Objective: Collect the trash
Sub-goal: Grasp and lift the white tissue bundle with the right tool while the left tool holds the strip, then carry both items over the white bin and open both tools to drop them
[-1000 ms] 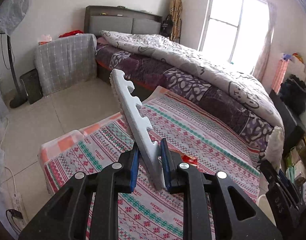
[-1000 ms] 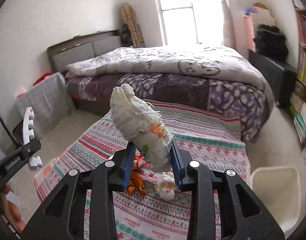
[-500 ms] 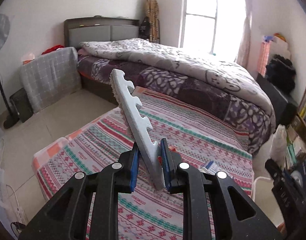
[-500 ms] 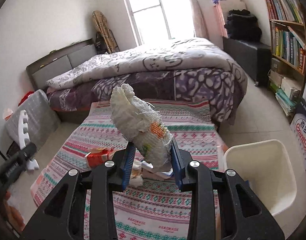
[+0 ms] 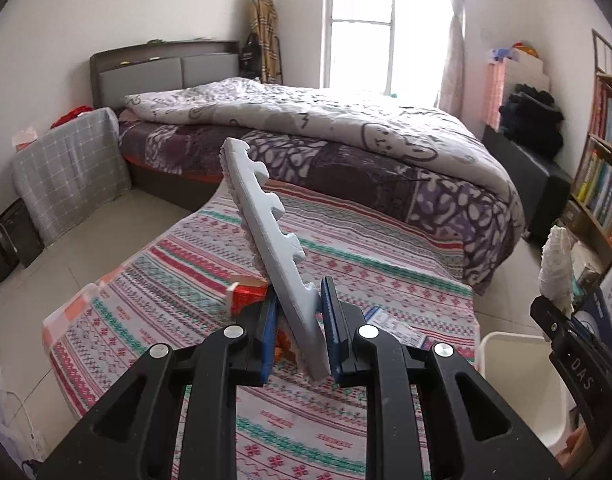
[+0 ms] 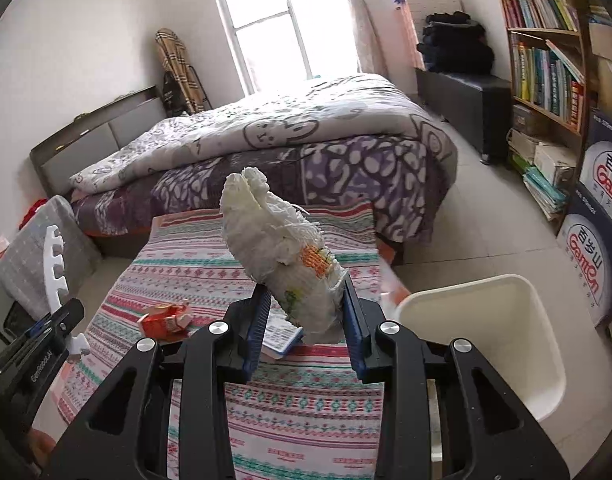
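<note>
My left gripper (image 5: pixel 300 330) is shut on a long white notched foam strip (image 5: pixel 266 236) that sticks up and away over the patterned table. My right gripper (image 6: pixel 306 320) is shut on a crumpled white wad of paper wrapper (image 6: pixel 282 256) with orange print. A white trash bin (image 6: pixel 501 344) stands on the floor right of the table; it also shows in the left wrist view (image 5: pixel 517 384). On the table lie a red carton (image 6: pixel 164 320) and a blue-white packet (image 6: pixel 282 336). The left gripper with the strip (image 6: pixel 56 268) shows at the left of the right wrist view.
The table has a striped patterned cloth (image 6: pixel 290 412). A bed with a purple and white quilt (image 5: pixel 345 136) lies beyond it. A bookshelf (image 6: pixel 545 48) and printed boxes (image 6: pixel 597 248) stand at the right. A grey covered stand (image 5: pixel 70 168) is at the left.
Both grippers have swung to the right while holding their items. The white bin has come further into both views and the red carton and packet now show on the table.
</note>
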`<action>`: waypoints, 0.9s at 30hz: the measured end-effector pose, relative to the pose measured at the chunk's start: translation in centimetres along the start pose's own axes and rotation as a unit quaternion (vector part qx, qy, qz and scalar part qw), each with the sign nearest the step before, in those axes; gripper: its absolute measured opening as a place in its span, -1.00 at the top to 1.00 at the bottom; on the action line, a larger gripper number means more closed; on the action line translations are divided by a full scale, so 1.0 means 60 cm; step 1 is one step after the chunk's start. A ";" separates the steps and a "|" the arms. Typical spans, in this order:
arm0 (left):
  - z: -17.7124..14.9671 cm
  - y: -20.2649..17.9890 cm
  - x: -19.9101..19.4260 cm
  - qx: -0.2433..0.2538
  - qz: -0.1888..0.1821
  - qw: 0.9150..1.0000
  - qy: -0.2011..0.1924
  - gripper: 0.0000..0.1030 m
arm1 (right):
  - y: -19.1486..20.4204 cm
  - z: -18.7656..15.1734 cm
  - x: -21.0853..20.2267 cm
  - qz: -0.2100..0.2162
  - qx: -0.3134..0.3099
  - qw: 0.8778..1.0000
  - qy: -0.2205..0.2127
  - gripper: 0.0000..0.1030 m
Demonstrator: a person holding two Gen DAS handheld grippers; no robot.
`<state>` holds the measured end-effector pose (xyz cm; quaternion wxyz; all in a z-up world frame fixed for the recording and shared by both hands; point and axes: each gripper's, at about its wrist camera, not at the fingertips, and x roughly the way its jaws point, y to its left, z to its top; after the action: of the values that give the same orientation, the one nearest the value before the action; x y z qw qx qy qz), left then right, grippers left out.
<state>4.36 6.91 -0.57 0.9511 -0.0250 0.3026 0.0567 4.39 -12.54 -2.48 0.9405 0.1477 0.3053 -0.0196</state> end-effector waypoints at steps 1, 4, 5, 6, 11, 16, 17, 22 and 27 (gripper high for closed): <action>-0.001 -0.006 0.000 0.002 -0.002 1.000 0.000 0.59 | -0.004 0.000 -0.001 -0.003 0.001 1.000 0.000 0.37; -0.004 -0.024 0.000 0.011 -0.009 1.000 0.001 0.59 | -0.019 0.001 -0.006 -0.012 0.004 1.000 -0.001 0.37; -0.006 -0.030 0.001 0.013 -0.011 1.000 0.002 0.59 | -0.023 0.001 -0.007 -0.014 0.005 1.000 -0.001 0.37; -0.007 -0.035 0.001 0.015 -0.013 1.000 0.002 0.59 | -0.027 0.002 -0.007 -0.017 0.006 1.000 -0.001 0.37; -0.013 -0.063 0.000 0.029 -0.025 0.999 0.002 0.59 | -0.056 0.007 -0.009 -0.033 0.017 0.999 0.003 0.36; -0.020 -0.092 -0.001 0.042 -0.038 0.998 0.004 0.59 | -0.094 0.009 -0.007 -0.056 0.036 0.998 0.016 0.36; -0.022 -0.097 -0.001 0.045 -0.040 0.998 0.004 0.59 | -0.100 0.009 -0.007 -0.061 0.038 0.997 0.018 0.36; -0.032 -0.129 -0.001 0.059 -0.055 0.997 0.009 0.59 | -0.136 0.010 -0.006 -0.089 0.049 0.994 0.028 0.36; -0.045 -0.168 -0.001 0.074 -0.070 0.995 0.012 0.59 | -0.169 0.009 -0.008 -0.112 0.053 0.992 0.036 0.35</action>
<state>4.04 -3.32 -2.60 0.9482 0.0239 0.3150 -0.0332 3.01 -22.45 -4.45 0.9115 0.1629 0.3524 -0.1360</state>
